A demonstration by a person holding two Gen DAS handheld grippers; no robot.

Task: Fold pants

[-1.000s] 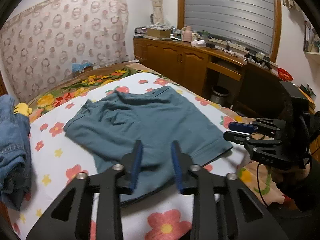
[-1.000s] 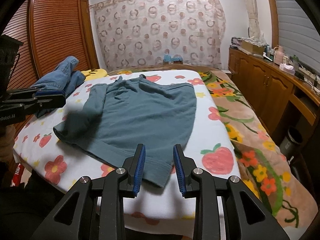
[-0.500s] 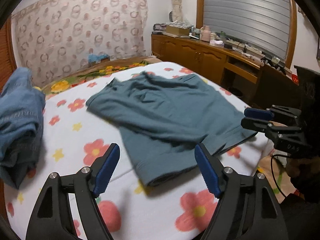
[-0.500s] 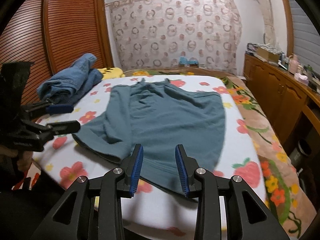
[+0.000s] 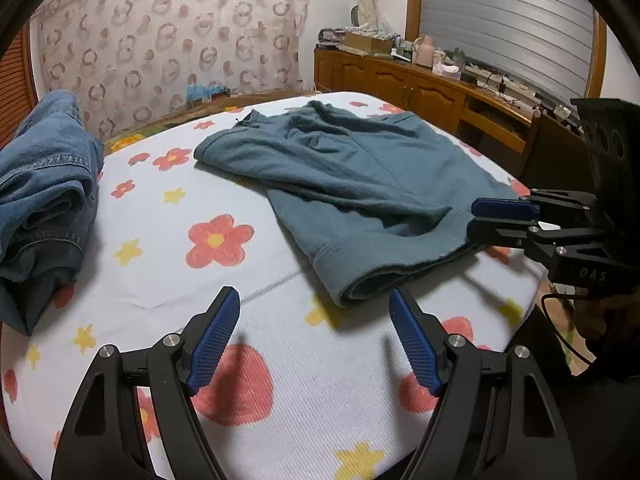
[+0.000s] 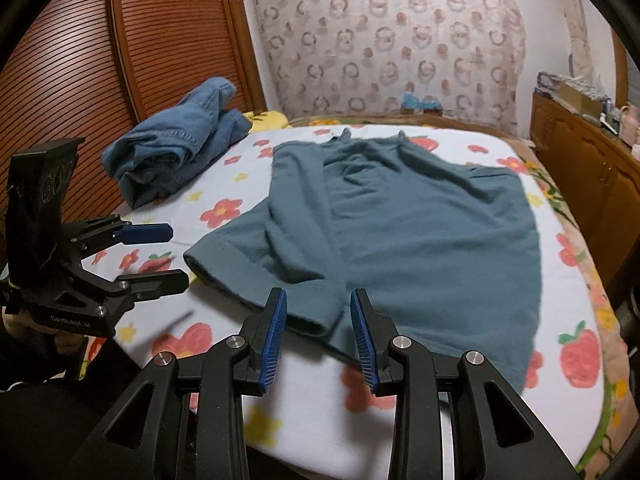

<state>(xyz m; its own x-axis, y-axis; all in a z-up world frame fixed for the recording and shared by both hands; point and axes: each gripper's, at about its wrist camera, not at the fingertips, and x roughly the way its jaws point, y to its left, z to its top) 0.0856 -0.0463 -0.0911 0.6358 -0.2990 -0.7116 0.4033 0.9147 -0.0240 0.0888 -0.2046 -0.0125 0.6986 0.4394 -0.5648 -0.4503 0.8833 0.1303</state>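
Teal pants [image 5: 360,184] lie spread on the flowered bed sheet [image 5: 224,280], one leg folded across the other; they also show in the right wrist view [image 6: 420,232]. My left gripper [image 5: 314,320] is open wide and empty, just short of the near leg hem. It also shows at the left of the right wrist view [image 6: 170,254]. My right gripper [image 6: 318,316] is open a little, with nothing between its pads, over the near hem. It shows at the right of the left wrist view [image 5: 472,218], beside the pants' edge.
A heap of blue denim [image 5: 44,200] lies on the bed's left side, also in the right wrist view [image 6: 180,144]. A wooden cabinet [image 5: 420,88] with clutter runs along the right wall. A slatted wooden wardrobe [image 6: 100,60] stands on the left.
My left gripper has opened wide and moved left, off the pants. My right gripper has moved left towards the hem, and its jaws stayed slightly apart.
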